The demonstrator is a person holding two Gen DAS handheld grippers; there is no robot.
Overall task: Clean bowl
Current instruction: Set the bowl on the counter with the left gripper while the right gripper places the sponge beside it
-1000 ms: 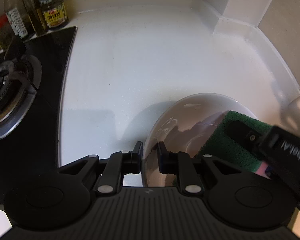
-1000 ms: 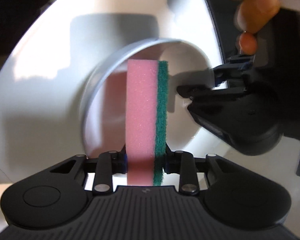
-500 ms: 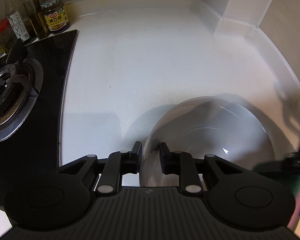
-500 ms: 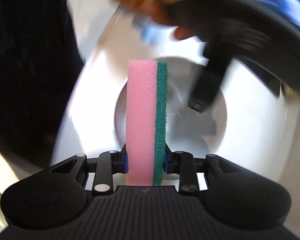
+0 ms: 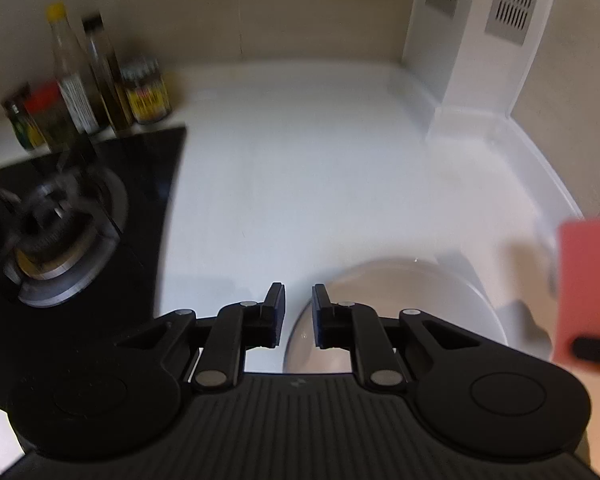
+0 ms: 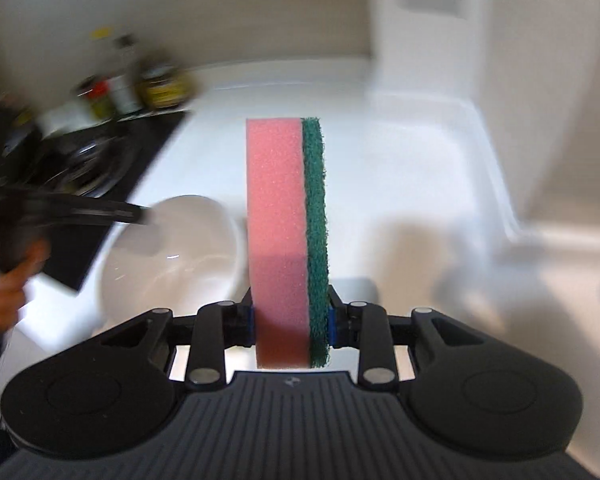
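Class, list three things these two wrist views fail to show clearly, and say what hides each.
1. Bowl: near part hidden behind the left tool, left view.
2. Sponge: cut by the right edge, left view.
3. Bottle labels: unreadable from motion blur, right view.

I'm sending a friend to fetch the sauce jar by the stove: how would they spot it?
Find the black gas stove left of the white counter. Bottles cluster behind its far corner; the jar is the squat one nearest the counter, with a yellow label.
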